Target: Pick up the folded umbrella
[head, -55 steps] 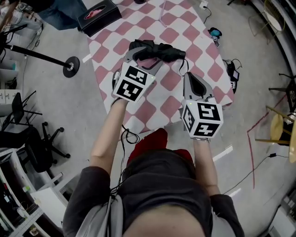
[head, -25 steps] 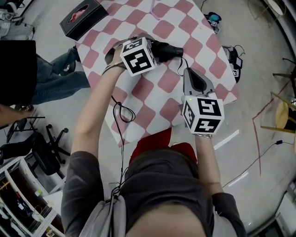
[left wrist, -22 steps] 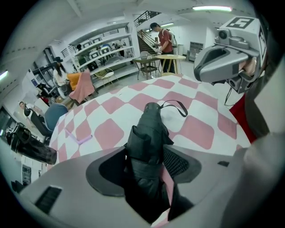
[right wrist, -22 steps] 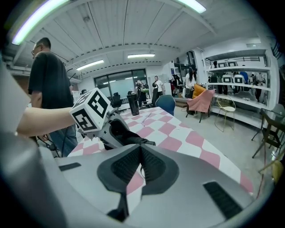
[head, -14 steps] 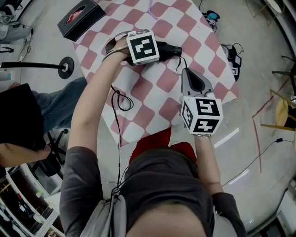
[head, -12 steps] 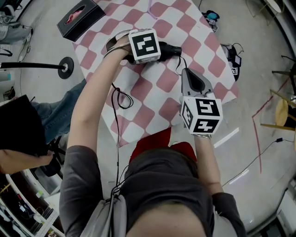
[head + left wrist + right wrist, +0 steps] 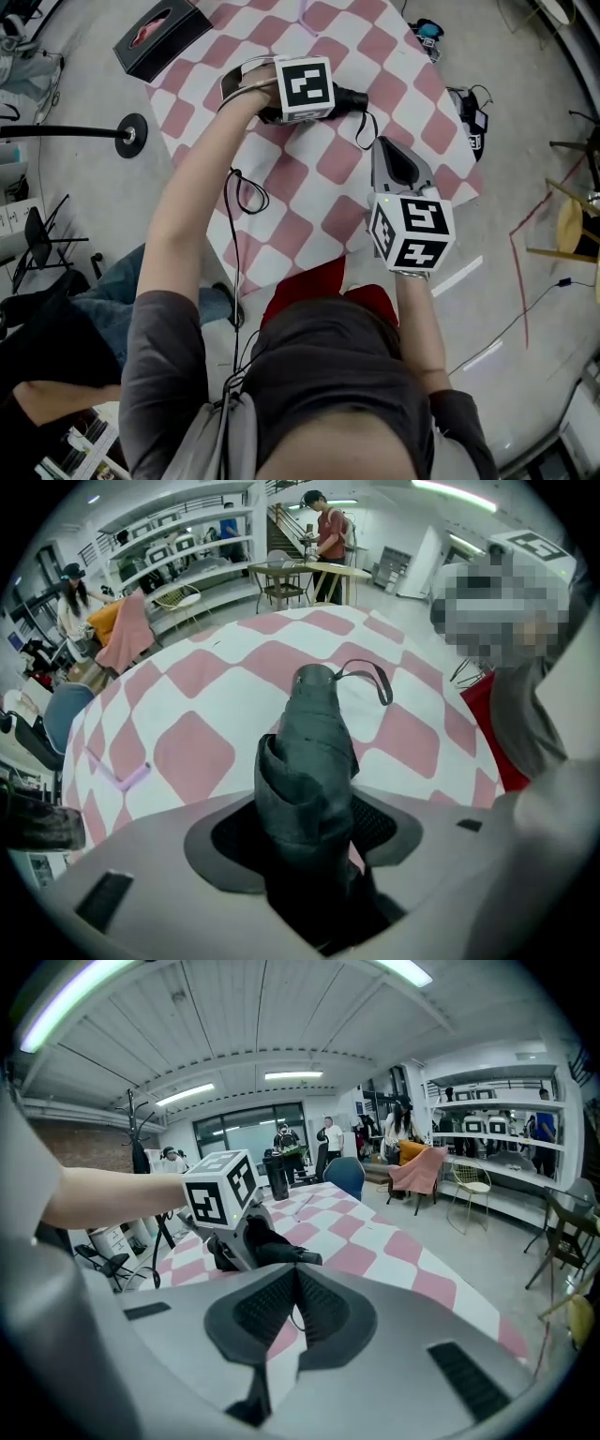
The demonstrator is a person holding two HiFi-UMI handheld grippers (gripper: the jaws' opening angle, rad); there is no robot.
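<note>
The folded umbrella (image 7: 307, 761) is dark grey, and its handle end with a wrist strap (image 7: 367, 675) points away from the camera. My left gripper (image 7: 309, 803) is shut on its cloth body. In the head view the left gripper (image 7: 328, 97) sits at the far side of the pink-and-white checked table (image 7: 323, 202), its marker cube covering most of the umbrella (image 7: 351, 97). My right gripper (image 7: 383, 143) hovers over the table's near right part, shut with nothing in it. In the right gripper view its pads (image 7: 323, 1312) meet, and the umbrella (image 7: 279, 1251) shows beyond.
A black tissue box (image 7: 155, 37) stands at the table's far left corner. A purple pen (image 7: 123, 778) lies on the table. A stand's round base (image 7: 131, 135) and a person's legs (image 7: 141, 300) are on the floor at left, bags (image 7: 469, 117) and a chair (image 7: 574, 234) at right.
My left gripper reached forward from near my body to the umbrella and shut on it, then edged slightly right. A person at the left walked toward the near side. The right gripper barely moved.
</note>
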